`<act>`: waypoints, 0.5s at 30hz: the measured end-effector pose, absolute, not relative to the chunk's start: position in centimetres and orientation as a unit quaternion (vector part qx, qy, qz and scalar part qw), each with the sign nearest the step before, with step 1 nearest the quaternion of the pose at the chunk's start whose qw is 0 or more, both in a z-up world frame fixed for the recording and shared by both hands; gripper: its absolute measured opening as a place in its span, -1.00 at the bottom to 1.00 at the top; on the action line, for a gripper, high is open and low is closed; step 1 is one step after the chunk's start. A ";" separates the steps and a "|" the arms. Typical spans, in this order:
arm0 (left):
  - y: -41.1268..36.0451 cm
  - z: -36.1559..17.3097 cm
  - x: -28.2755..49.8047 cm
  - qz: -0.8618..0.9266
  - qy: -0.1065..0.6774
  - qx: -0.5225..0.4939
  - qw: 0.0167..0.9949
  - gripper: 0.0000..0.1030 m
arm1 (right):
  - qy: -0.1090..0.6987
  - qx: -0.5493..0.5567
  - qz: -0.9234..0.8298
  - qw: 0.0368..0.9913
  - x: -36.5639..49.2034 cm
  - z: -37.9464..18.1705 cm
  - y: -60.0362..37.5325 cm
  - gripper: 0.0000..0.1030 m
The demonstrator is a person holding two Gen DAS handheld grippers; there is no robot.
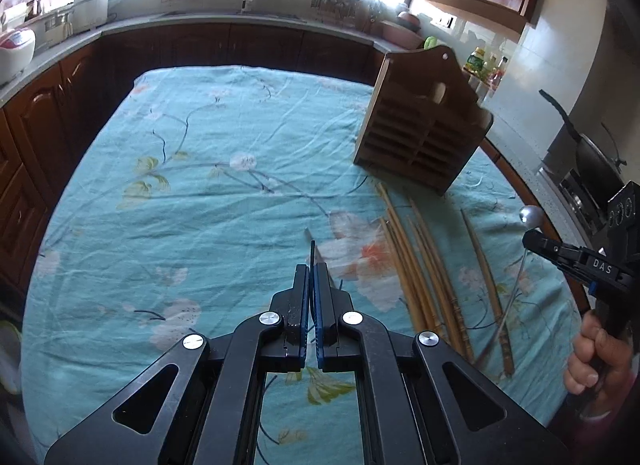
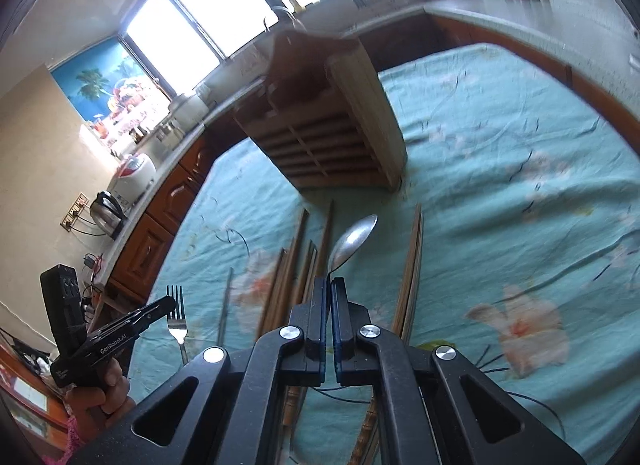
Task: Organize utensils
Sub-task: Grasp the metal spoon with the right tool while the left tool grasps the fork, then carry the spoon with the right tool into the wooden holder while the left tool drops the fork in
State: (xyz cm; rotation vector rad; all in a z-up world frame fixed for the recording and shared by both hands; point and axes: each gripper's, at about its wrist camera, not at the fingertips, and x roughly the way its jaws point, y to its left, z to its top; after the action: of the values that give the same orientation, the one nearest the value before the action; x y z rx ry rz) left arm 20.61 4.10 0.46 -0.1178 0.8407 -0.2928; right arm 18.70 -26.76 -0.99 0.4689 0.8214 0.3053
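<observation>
1. Fingers of my right gripper point(image 2: 330, 285) pinch the spoon point(image 2: 352, 239) handle, above the chopsticks point(image 2: 296, 261).
2. Left gripper point(image 1: 311, 265) clamps the fork point(image 2: 177, 315).
3. Wooden holder point(image 1: 420, 129) stands beyond on the cloth point(image 1: 200, 185).

We see a table covered by a teal floral cloth point(image 1: 192, 193), wrinkled in places. On its far right side stands a wooden slatted utensil holder point(image 1: 420, 137). Just in front of it lie several bamboo chopsticks point(image 1: 420, 265), roughly parallel. Left of them, a fork point(image 2: 178, 317) rests on the cloth.
</observation>
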 end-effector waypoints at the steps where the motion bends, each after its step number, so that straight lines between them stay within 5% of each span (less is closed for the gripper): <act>1: 4.1 1.0 20.4 -0.142 0.400 -0.056 0.904 -0.97 | 0.385 0.220 0.145 0.885 18.4 -0.3 -26.8 -0.96; 15: 4.0 8.5 20.1 -0.141 0.304 -0.054 0.941 -0.97 | 0.298 0.183 0.124 0.929 17.9 5.8 -28.2 -0.96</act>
State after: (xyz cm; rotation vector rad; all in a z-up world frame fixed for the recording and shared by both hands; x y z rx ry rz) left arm 20.06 3.96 8.52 -0.1099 0.6206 -0.2868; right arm 17.88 -28.22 5.76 0.3742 0.6100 0.2536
